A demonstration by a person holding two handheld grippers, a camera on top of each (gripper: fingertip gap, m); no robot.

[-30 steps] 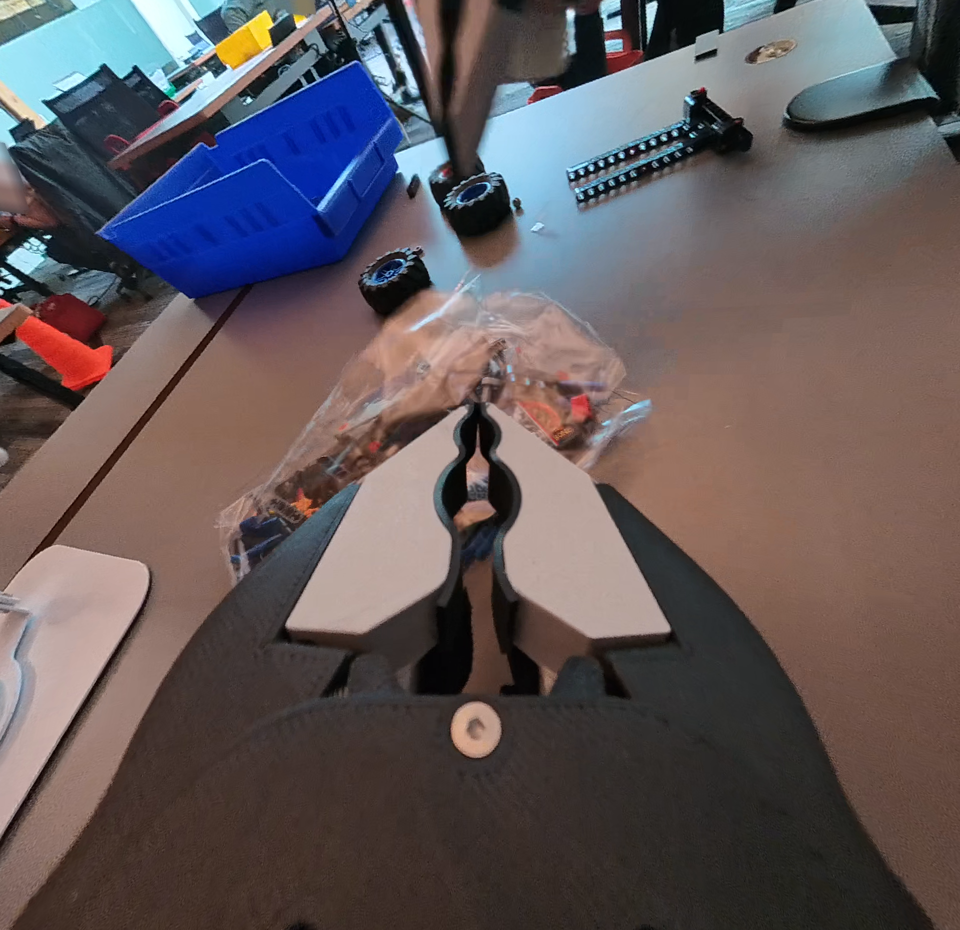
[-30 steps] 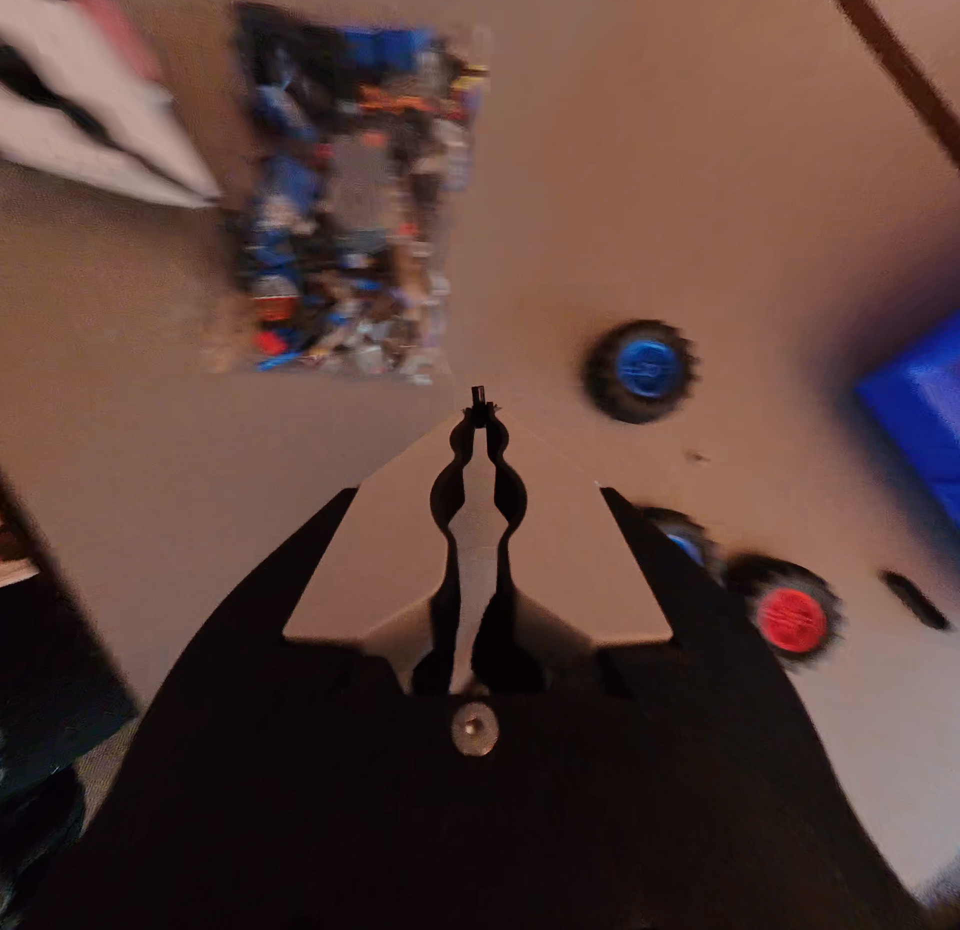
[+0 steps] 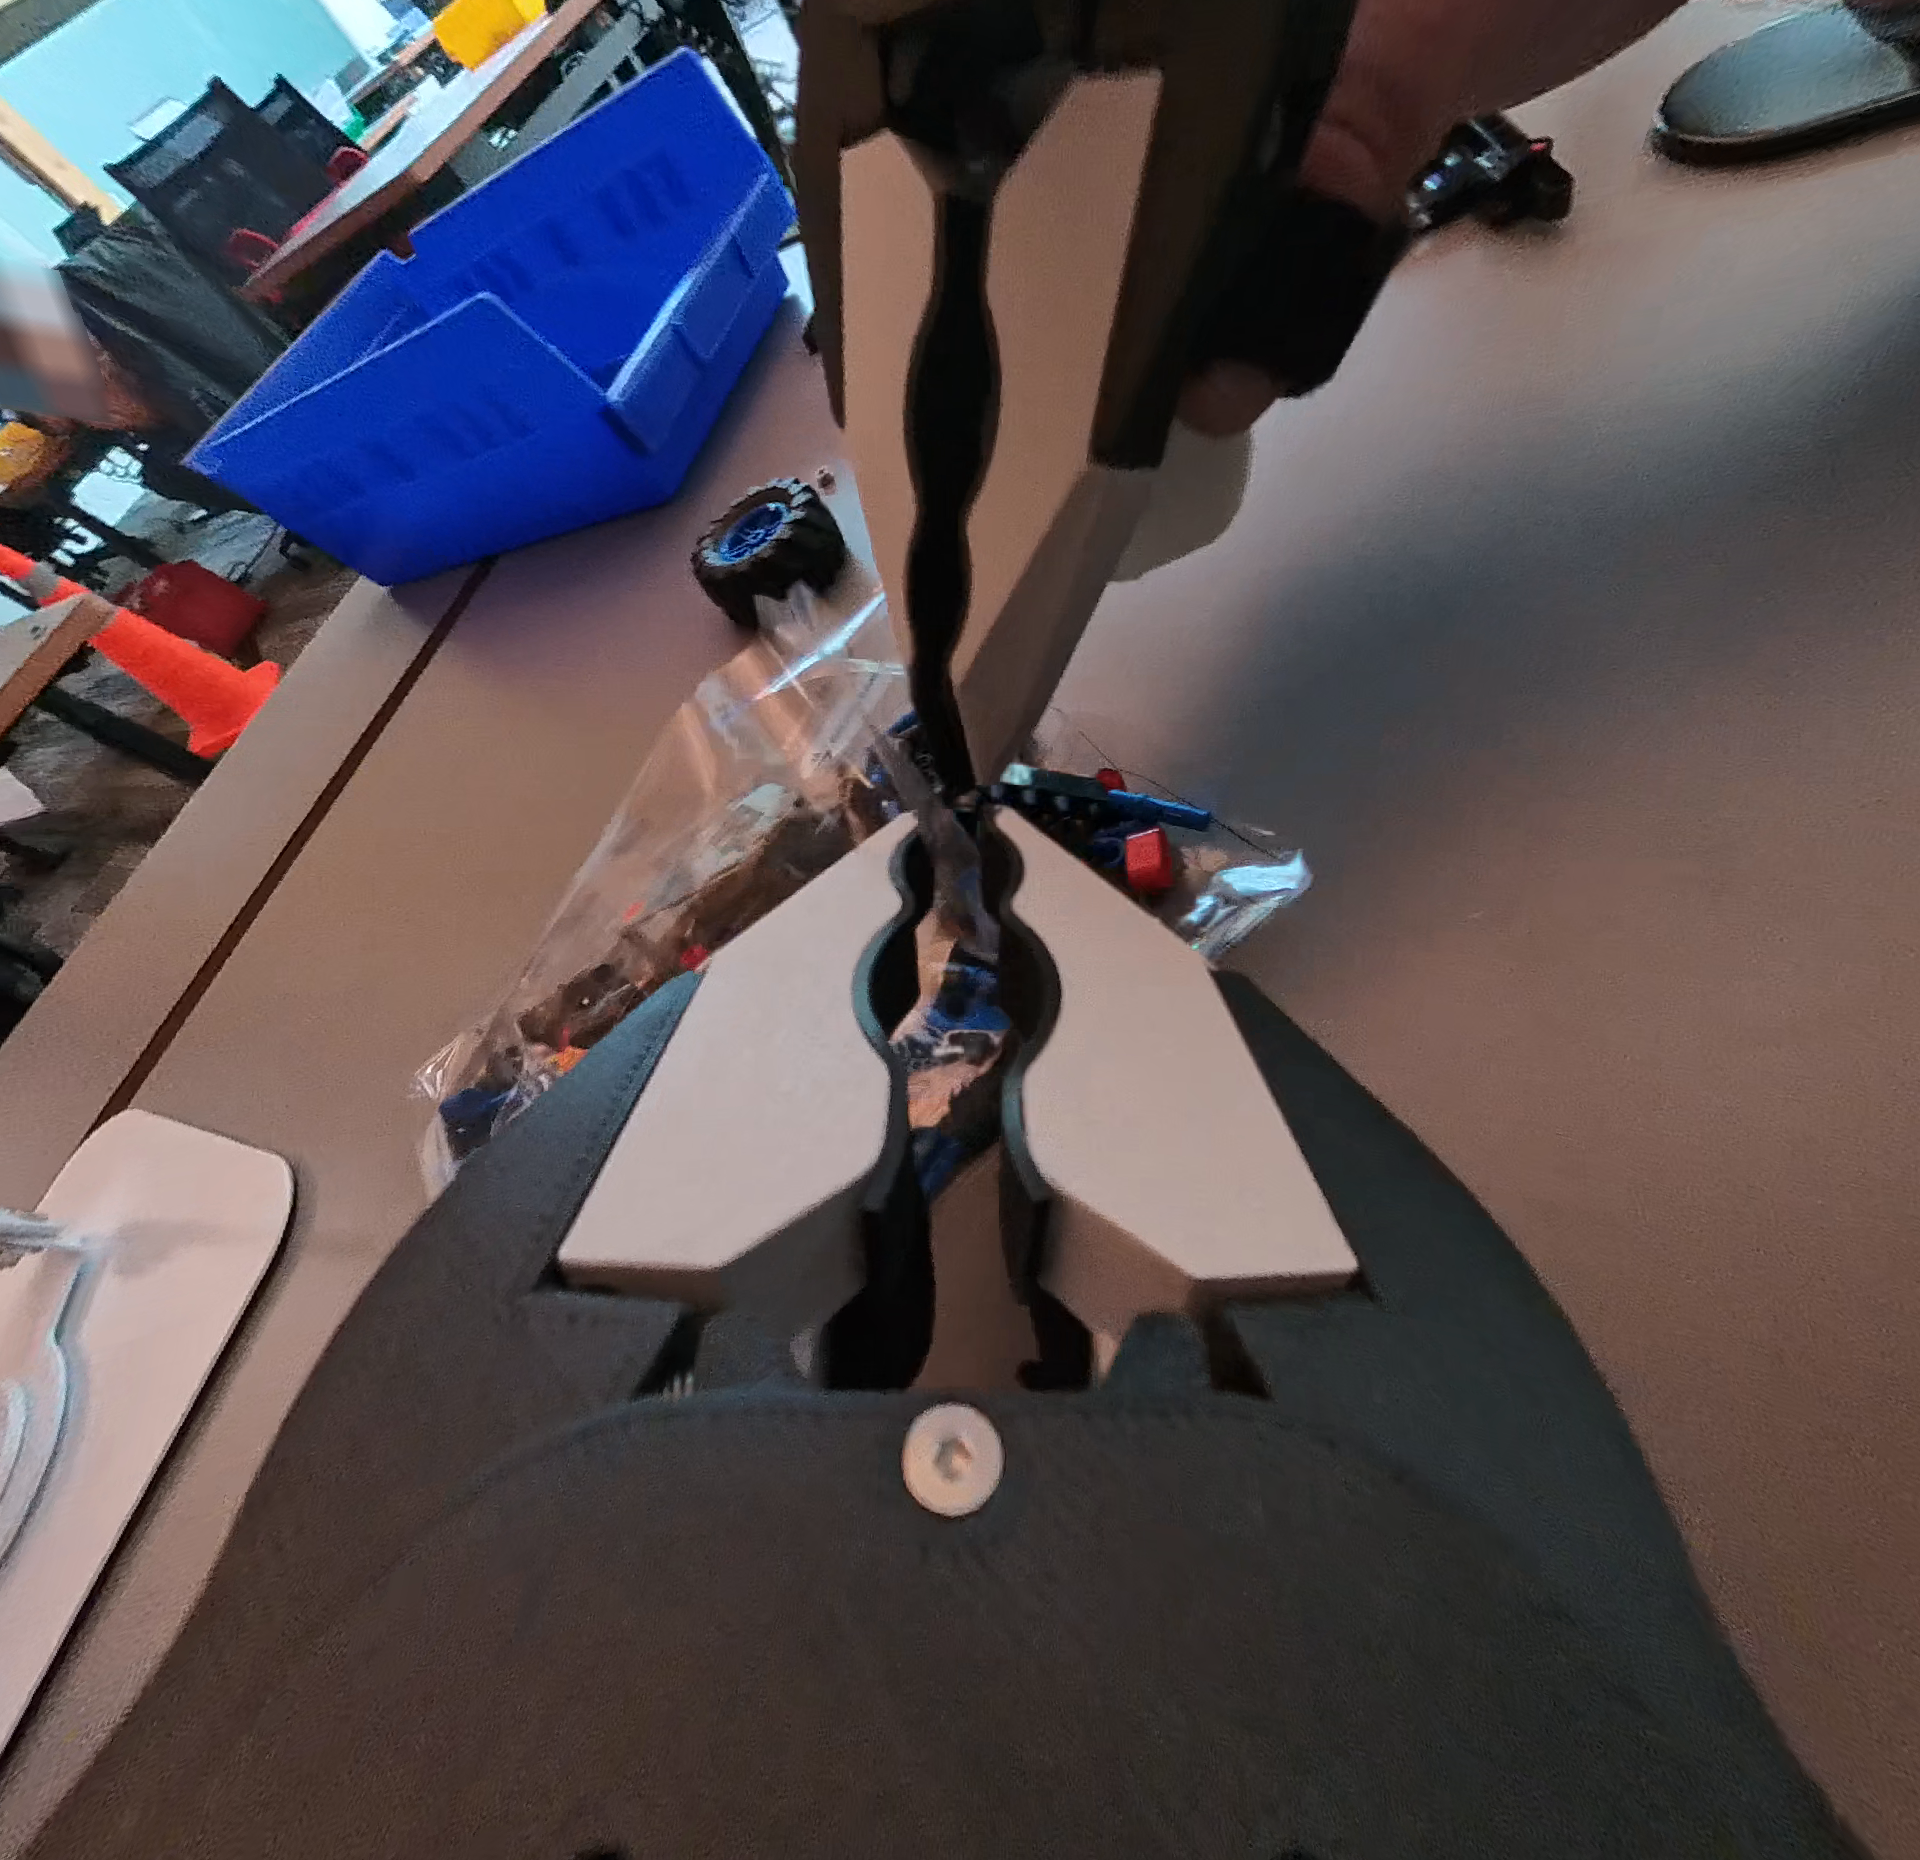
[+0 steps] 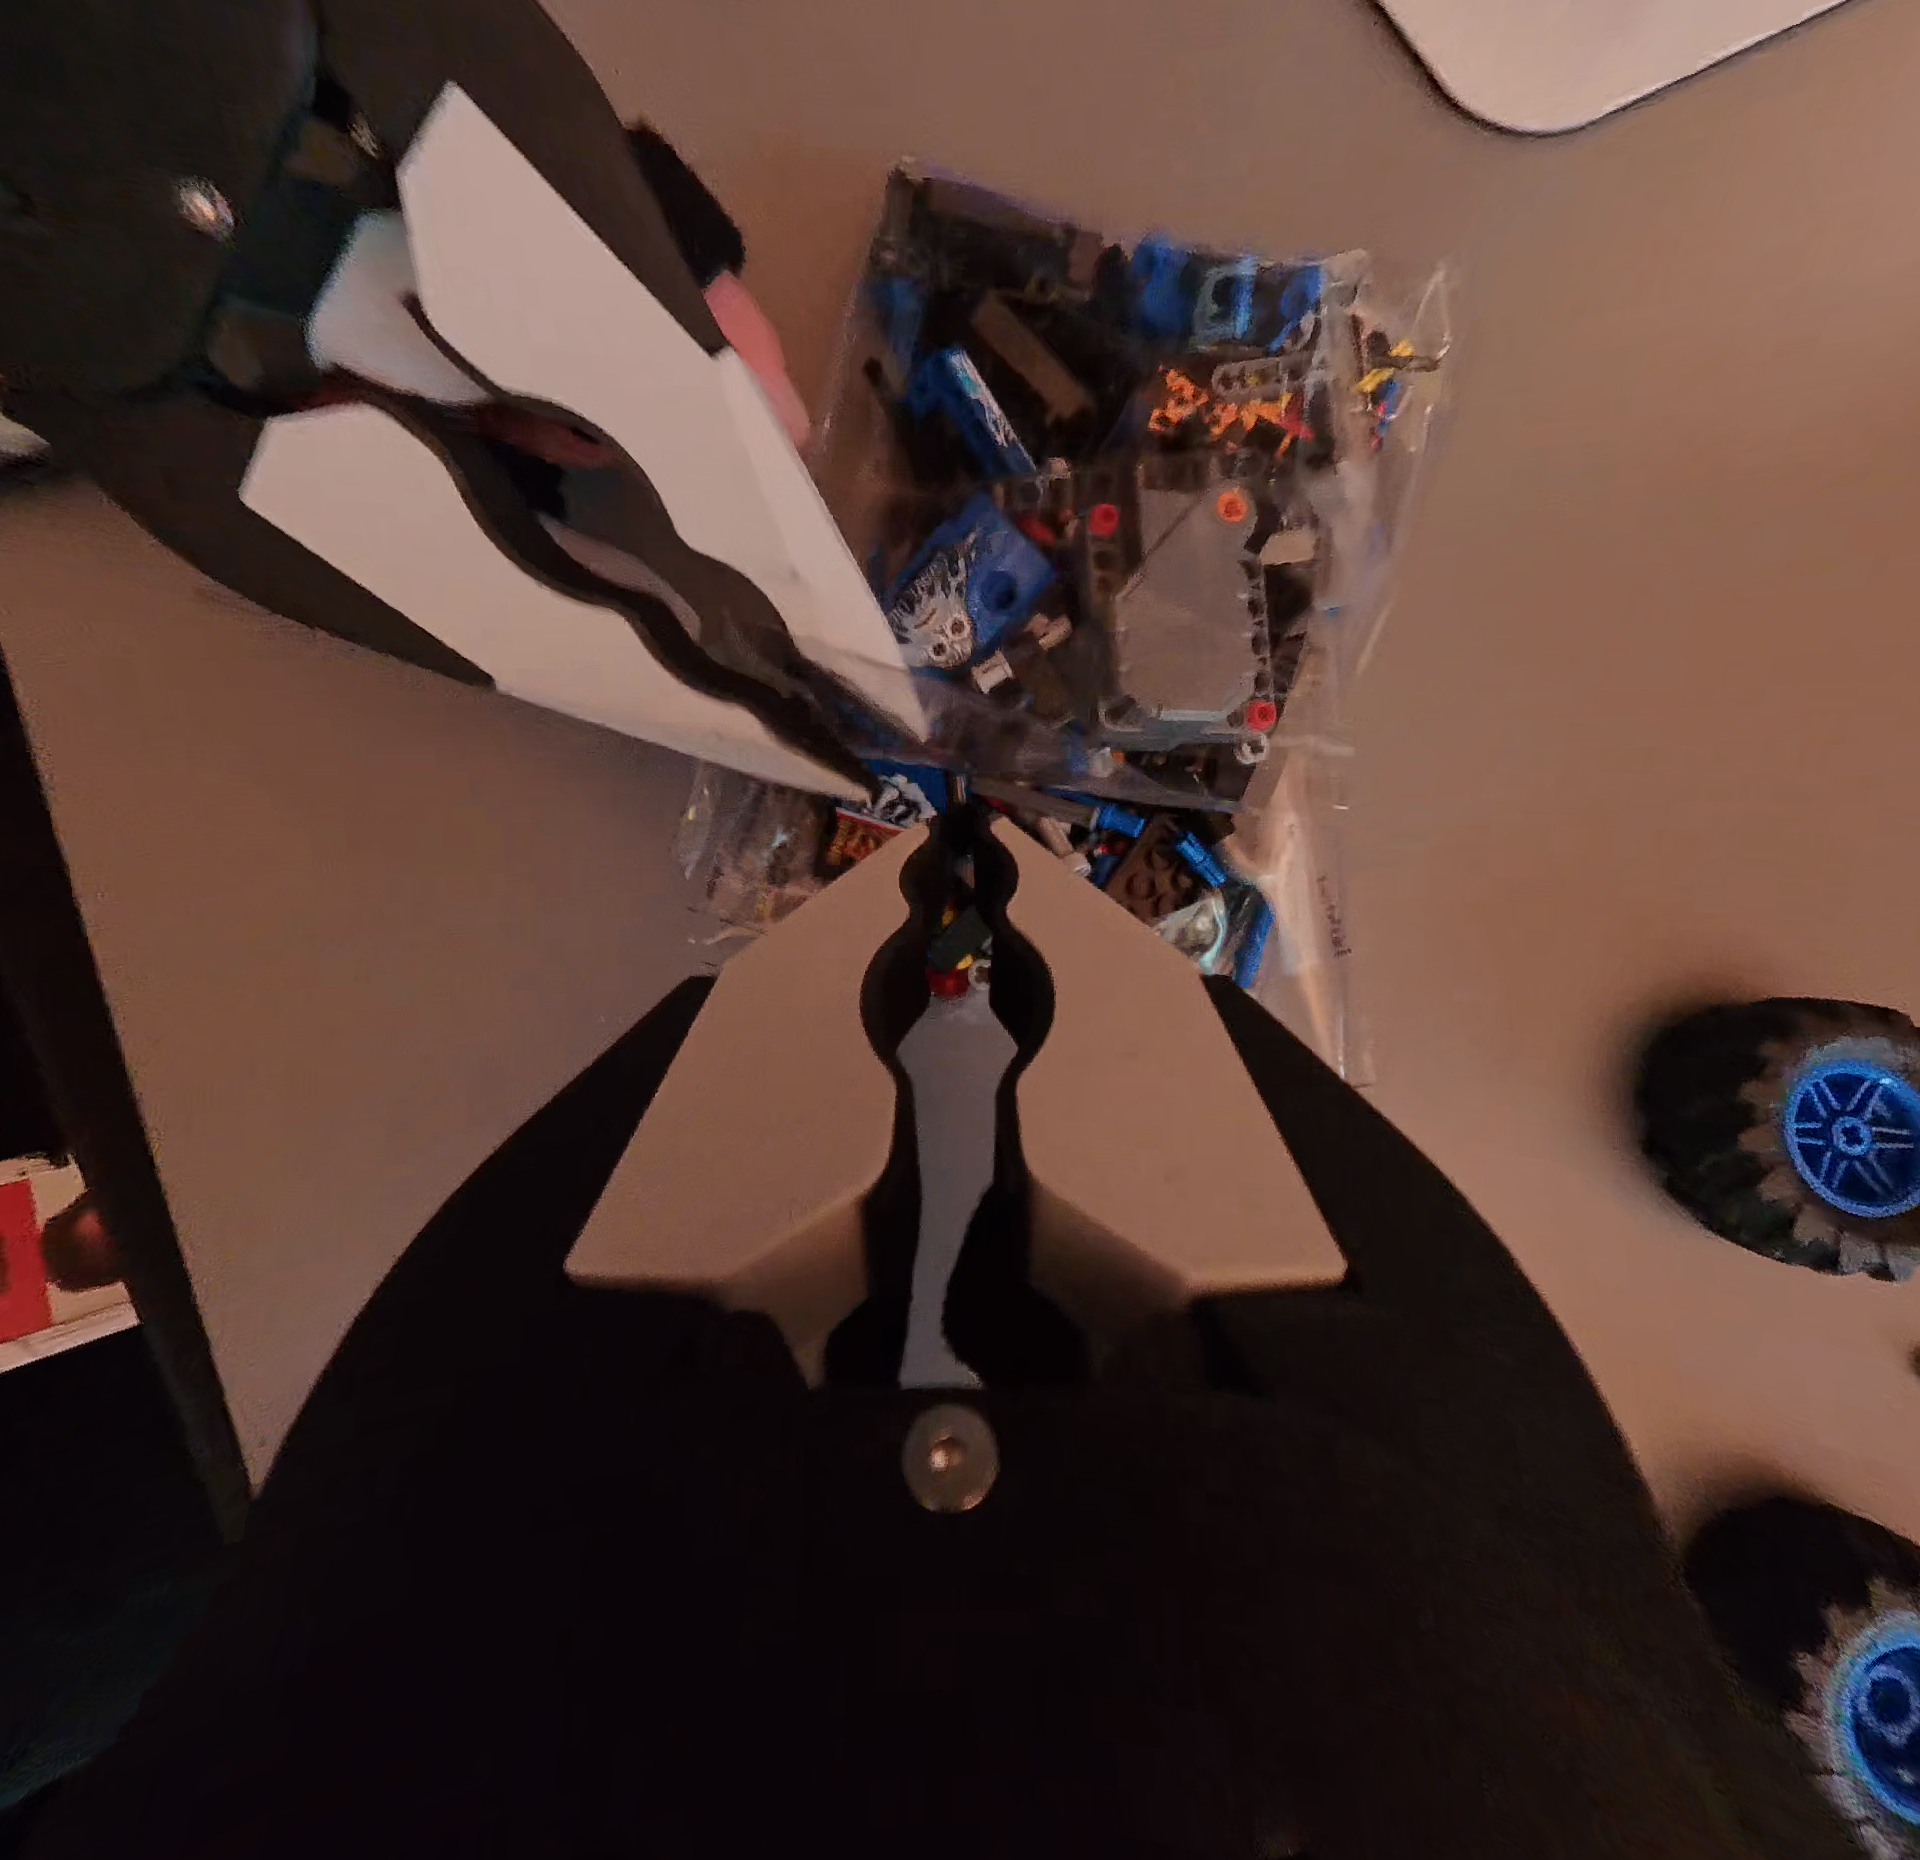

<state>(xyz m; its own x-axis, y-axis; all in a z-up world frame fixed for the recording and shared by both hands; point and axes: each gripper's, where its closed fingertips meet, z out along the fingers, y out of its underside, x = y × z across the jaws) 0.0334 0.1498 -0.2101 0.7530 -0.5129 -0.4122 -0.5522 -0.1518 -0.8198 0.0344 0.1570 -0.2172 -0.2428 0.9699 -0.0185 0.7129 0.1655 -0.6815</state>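
While both tools meet over the middle of the brown tabletop (image 3: pixel 1558 771), the left hand-held gripper (image 3: pixel 958 823), with pale wedge-shaped fingers on a black body, has its jaws drawn close together on a fold of the clear plastic bag of small blue, black, red and grey building-toy parts (image 3: pixel 727 875); crumpled film shows between the tips in the left wrist view. The right hand-held gripper (image 4: pixel 961 813) comes down from above, its tips meeting the same bunched film just beyond the left tips; its jaws are also nearly pressed together, and film with small coloured bits shows in the notch behind the tips. In the left wrist view a gloved hand (image 3: pixel 1309 293) wraps the right tool.

Bag position: lying on the table between the two tools, most of its contents spread flat; the pinched part is at the edge nearest the right wrist camera. Whether the bag is lifted off the surface, cannot tell.

Surroundings: one black knobby toy wheel with a blue hub (image 3: pixel 769 553) stands just beyond the bag; a second such wheel (image 4: pixel 1860 1644) shows only in the right wrist view. A blue plastic storage bin (image 3: pixel 499 376) stands at the far left. A white rounded-corner pad (image 3: pixel 135 1291) lies at the near left table edge. A small black toy assembly (image 3: pixel 1486 184) and a black oval pad (image 3: pixel 1787 75) lie far right. An orange traffic cone (image 3: pixel 177 667) lies on the floor.
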